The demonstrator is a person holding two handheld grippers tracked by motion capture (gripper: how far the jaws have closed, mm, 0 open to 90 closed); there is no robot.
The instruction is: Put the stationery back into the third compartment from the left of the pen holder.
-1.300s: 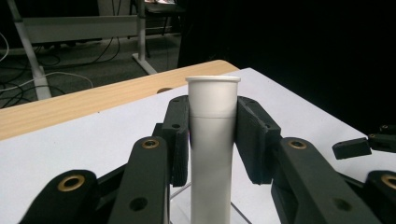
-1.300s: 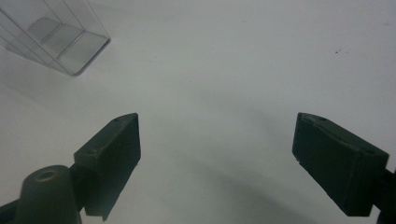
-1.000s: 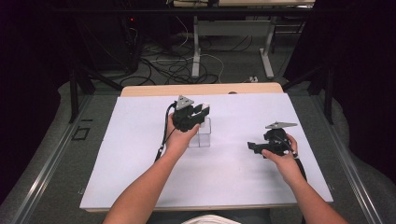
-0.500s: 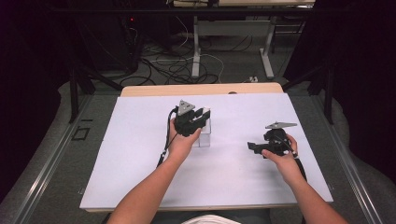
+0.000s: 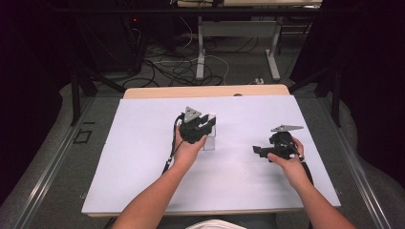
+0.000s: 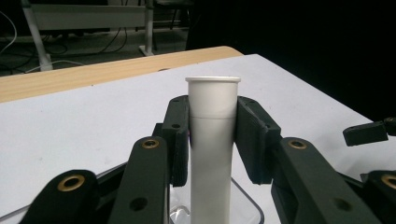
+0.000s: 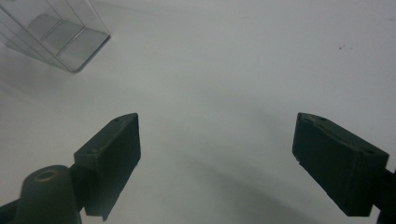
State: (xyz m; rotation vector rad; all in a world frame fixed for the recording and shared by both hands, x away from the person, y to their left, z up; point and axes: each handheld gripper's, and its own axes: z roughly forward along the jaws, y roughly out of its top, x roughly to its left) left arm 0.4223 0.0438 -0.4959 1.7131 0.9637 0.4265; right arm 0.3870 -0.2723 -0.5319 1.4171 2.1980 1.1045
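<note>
left gripper (image 5: pixel 204 123) clamped on white tube (image 5: pixel 211 119), right gripper (image 5: pixel 257 150) idle w/ jaws apart

high view: left hand (image 5: pixel 187 150) holds its gripper mid-table over a clear container (image 5: pixel 209 141), tube upright at the tips; right hand (image 5: pixel 286 160) sits well apart on the right side of the white table (image 5: pixel 143 162). left gripper view: tube (image 6: pixel 212 140) upright, both pads (image 6: pixel 179 135) pressed on its sides (just under the rim), its lower end inside the clear container (image 6: pixel 247 200). right gripper view: jaws wide apart, nothing between, bare table (image 7: pixel 224 70) below, container corner (image 7: pixel 60 37) top left.
</note>
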